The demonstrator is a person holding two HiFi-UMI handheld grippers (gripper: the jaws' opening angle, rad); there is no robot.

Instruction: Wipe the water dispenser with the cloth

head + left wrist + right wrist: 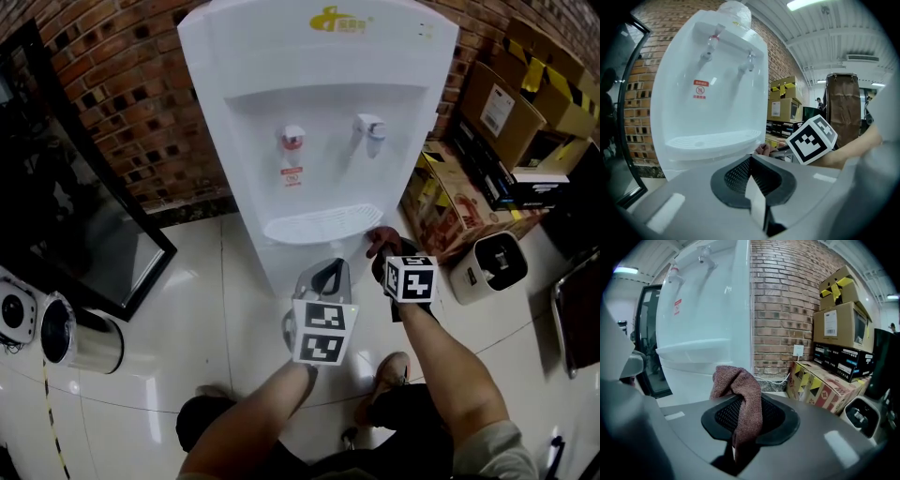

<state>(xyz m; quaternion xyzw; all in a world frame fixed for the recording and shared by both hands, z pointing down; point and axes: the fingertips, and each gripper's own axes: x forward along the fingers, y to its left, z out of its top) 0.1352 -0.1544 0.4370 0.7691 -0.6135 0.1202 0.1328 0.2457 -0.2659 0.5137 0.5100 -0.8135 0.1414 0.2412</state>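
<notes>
Boxes (pixel 450 202) stand close beside the water dispenser (pixel 319 122).

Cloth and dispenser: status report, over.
Right gripper shut on cloth; left gripper shut, empty. Cloth beside dispenser tray, contact unclear. Nothing between them; cardboard boxes off to the right.

The water dispenser (pixel 319 122) is cut off at the top edge.

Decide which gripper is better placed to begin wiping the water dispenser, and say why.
Right. The right gripper is shut on the reddish cloth and sits beside the water dispenser, near its drip tray. The left gripper is shut with nothing between its jaws.
</notes>
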